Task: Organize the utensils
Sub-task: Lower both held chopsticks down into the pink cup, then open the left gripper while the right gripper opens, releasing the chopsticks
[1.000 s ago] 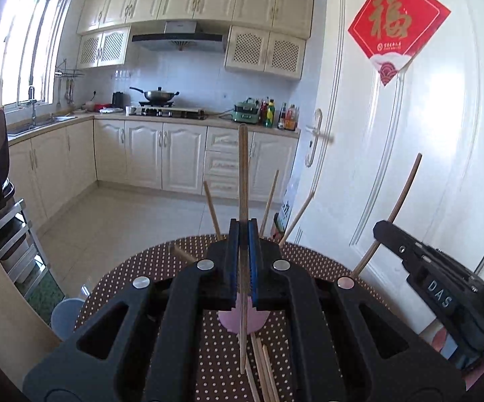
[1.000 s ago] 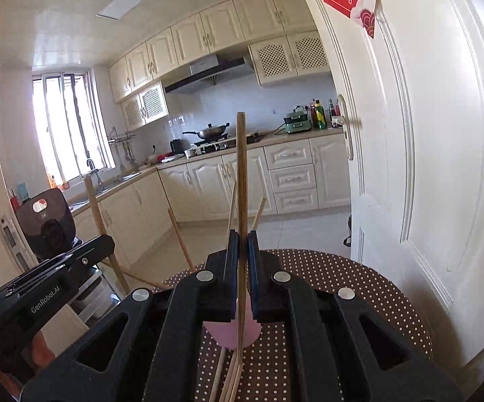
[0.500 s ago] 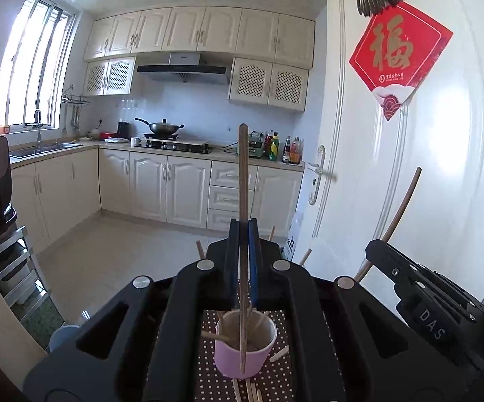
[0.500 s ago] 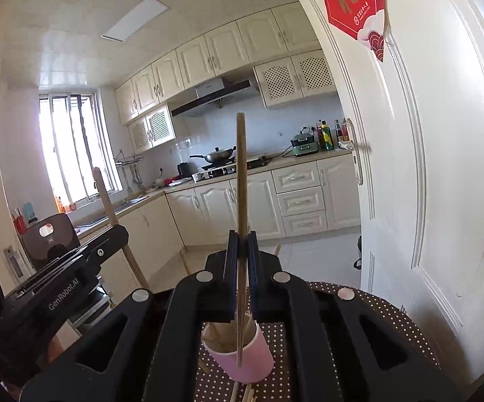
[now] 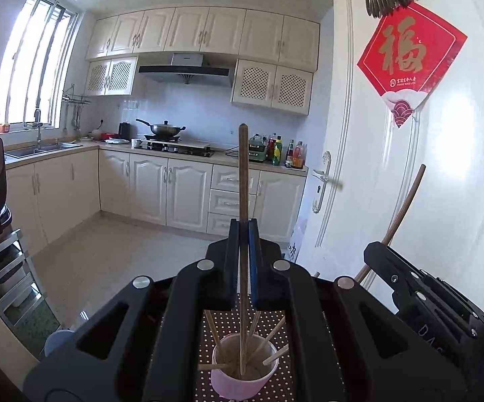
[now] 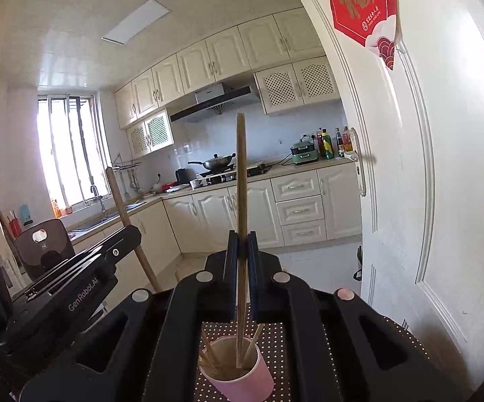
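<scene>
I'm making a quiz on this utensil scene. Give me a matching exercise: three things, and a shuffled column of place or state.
1. left gripper
2. pink cup
3. wok

A. on the stove at the far counter
B. on the dotted tablecloth, holding several chopsticks
C. shut on an upright chopstick

Pairs: 1-C, 2-B, 3-A

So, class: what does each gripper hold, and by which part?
The left gripper and the right gripper each pinch one chopstick, upright, partway along its shaft, below the middle, its lower end over the pink cup.
</scene>
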Demonstrator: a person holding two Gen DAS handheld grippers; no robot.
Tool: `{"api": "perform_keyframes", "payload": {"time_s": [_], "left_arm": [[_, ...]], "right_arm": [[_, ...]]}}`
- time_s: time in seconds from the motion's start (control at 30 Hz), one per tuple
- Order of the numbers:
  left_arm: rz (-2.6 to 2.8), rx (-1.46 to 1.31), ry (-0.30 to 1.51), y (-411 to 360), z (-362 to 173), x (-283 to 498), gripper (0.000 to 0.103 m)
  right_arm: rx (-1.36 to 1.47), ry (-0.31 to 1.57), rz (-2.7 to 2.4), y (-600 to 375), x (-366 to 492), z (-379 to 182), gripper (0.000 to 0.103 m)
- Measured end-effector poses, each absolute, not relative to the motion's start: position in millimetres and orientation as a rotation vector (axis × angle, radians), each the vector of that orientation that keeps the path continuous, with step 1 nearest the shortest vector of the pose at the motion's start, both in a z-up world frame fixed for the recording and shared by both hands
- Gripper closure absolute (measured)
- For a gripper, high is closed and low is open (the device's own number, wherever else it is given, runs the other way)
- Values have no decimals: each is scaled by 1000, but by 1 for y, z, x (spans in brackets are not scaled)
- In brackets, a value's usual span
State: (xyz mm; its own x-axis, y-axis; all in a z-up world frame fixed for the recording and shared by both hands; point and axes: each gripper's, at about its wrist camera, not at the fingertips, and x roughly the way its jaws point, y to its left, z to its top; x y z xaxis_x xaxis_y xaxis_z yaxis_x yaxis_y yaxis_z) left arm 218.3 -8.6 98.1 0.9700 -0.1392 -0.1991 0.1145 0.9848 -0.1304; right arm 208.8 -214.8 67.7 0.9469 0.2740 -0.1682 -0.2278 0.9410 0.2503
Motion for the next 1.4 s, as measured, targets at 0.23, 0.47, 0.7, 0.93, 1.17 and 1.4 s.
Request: {"api": "perform_keyframes", "payload": {"time_s": [0.23, 0.47, 0.7, 0.93, 1.17, 1.4], "left_arm": [[-124, -105, 257, -15, 78, 238, 97], [-125, -128, 337, -10, 49, 257, 97], [-120, -54, 315, -11, 36, 253, 95], [-171, 0, 344, -14, 36, 251, 80], [-160, -1, 324, -11, 42, 237, 51], [-130, -2, 314, -6, 47, 221, 51]], "right_arm": [[216, 244, 251, -209, 223, 54, 99], [233, 341, 235, -209, 239, 22, 99], [236, 425, 262, -202, 247, 2, 98], [228, 451, 271, -200, 244, 2, 89], [218, 440, 257, -207, 229, 8, 74], [204, 416, 249, -212, 214, 18, 65]]}}
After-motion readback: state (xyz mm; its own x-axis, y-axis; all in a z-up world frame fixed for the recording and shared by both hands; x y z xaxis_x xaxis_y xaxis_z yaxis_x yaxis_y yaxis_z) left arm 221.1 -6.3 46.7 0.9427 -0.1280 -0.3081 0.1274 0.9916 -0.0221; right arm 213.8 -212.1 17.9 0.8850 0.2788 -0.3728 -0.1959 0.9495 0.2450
